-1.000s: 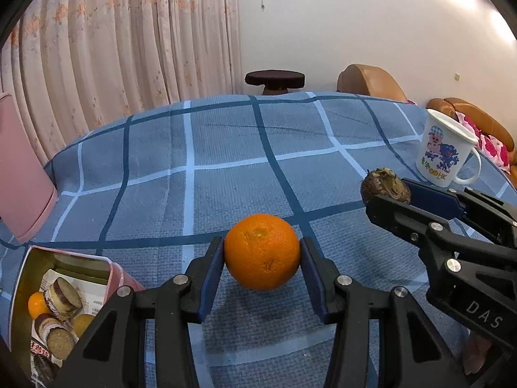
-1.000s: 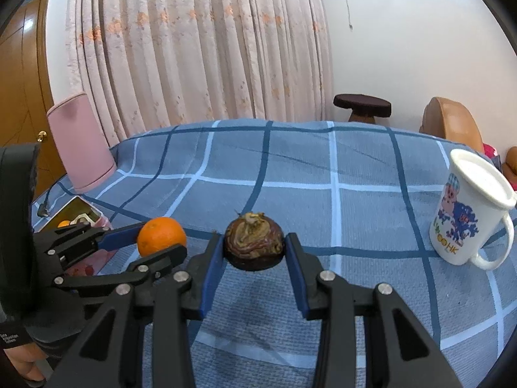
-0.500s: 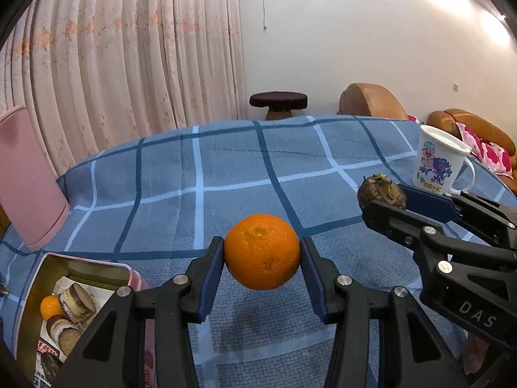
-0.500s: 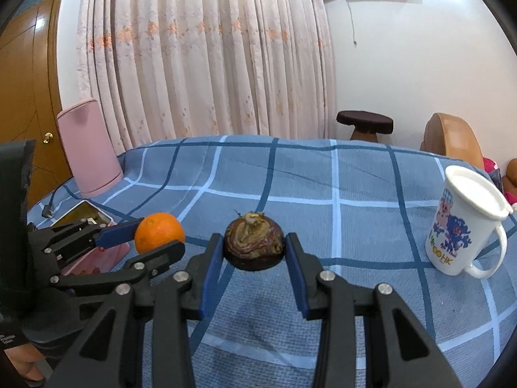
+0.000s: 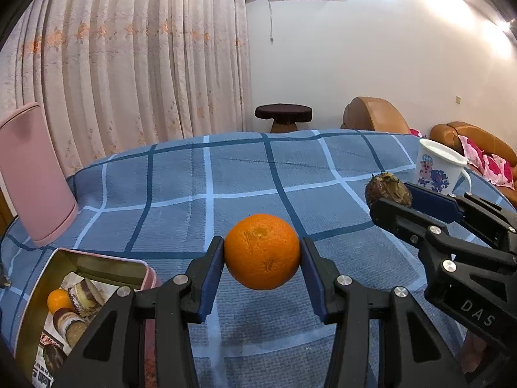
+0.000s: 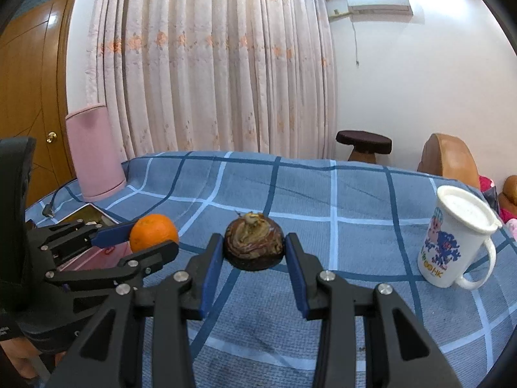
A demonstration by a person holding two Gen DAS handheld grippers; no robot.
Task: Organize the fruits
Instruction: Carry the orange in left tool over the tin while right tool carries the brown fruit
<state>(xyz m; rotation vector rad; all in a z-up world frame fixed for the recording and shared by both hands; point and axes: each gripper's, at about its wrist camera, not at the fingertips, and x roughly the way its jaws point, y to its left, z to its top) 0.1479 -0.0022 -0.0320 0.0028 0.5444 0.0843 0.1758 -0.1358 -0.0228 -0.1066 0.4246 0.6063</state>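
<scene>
Orange round, bright, dimpled, held aloft.

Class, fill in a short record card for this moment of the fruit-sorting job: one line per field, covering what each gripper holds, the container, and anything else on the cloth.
left gripper: shut on the orange
right gripper: shut on the brown fruit
pink tin: open, holding a small orange fruit and wrapped snacks
mug: upright on the blue checked cloth, lid on

Round orange held aloft; beside it a brown, perhaps shrivelled fruit.
</scene>
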